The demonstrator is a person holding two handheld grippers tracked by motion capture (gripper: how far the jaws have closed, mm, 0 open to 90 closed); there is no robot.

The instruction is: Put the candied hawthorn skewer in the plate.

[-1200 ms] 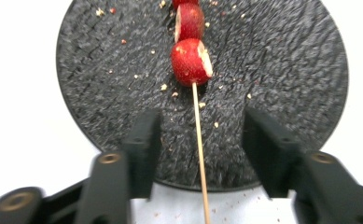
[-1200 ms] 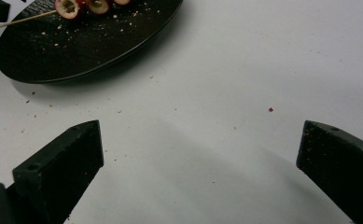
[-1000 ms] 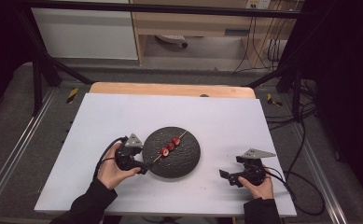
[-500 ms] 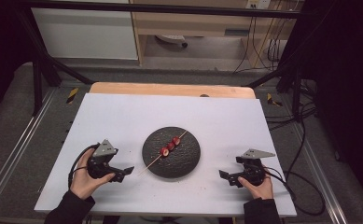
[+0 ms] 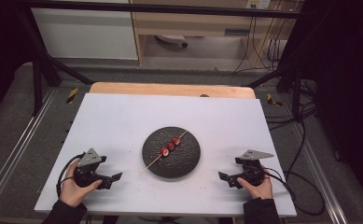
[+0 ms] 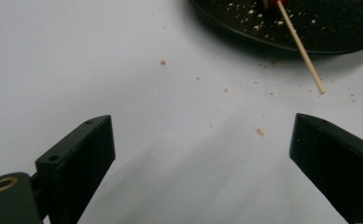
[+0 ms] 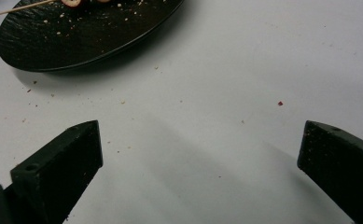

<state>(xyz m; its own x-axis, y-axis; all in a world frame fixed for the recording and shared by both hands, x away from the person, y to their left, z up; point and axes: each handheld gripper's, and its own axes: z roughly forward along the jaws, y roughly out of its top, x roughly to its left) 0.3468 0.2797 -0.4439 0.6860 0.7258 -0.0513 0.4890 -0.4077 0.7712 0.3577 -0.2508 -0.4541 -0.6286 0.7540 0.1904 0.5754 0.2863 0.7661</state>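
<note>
A round black plate (image 5: 188,163) lies in the middle of the white table top. Across it lies a wooden skewer (image 5: 170,147) carrying three red pieces, its bare end sticking out past the plate's near-left rim. My left gripper (image 5: 115,181) rests near the front left, apart from the plate. Its jaws have just been opening and stand open with nothing between them (image 6: 202,154); ahead lie the skewer's tip (image 6: 300,46) and the plate's rim (image 6: 338,28). My right gripper (image 5: 225,179) sits at the front right, open and empty (image 7: 200,154), facing the plate (image 7: 86,32).
Crumbs are scattered on the white top (image 5: 123,121) around the plate. A wooden strip (image 5: 170,88) runs along its far edge. Cables (image 5: 296,140) trail off at the right. Metal frame rails (image 5: 11,158) flank the table.
My left gripper has drawn back from the plate's left rim toward the near left corner of the table. The skewer stays on the plate. The right gripper has not moved.
</note>
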